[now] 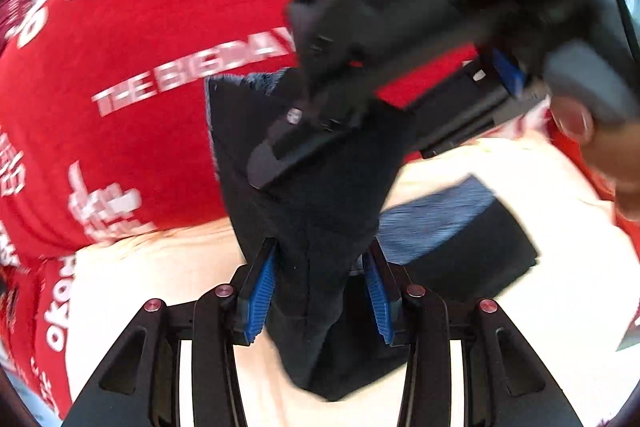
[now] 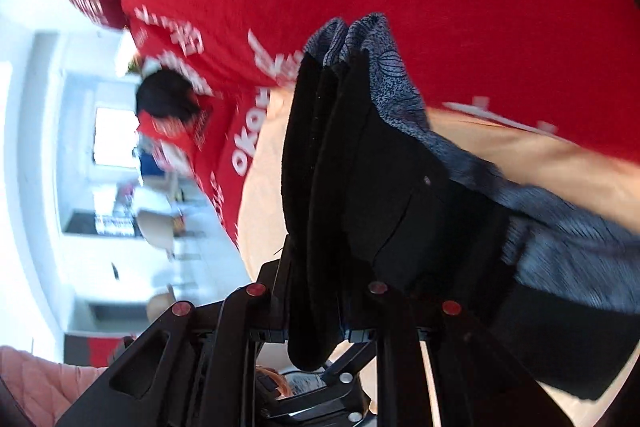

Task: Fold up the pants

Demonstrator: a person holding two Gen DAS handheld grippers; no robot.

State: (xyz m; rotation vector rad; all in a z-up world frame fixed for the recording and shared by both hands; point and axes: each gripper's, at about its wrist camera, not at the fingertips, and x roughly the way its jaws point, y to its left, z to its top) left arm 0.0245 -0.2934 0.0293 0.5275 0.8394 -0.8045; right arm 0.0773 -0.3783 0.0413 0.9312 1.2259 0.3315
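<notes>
The pants (image 1: 316, 195) are black with a blue-grey patterned part, bunched and lifted over a cream surface (image 1: 520, 187). My left gripper (image 1: 322, 287) is shut on a fold of the black cloth between its blue pads. The right gripper's body (image 1: 420, 7) shows blurred at the upper right of the left wrist view, one finger on the cloth. In the right wrist view my right gripper (image 2: 316, 307) is shut on several stacked layers of the pants (image 2: 360, 155), which hide its pads. The patterned part trails to the right.
The person's red shirt with white lettering (image 1: 140, 47) fills the area just behind the pants in both views. A bright room with furniture (image 2: 100, 187) shows at the left of the right wrist view. A pink quilted surface (image 2: 32, 379) lies at the lower left.
</notes>
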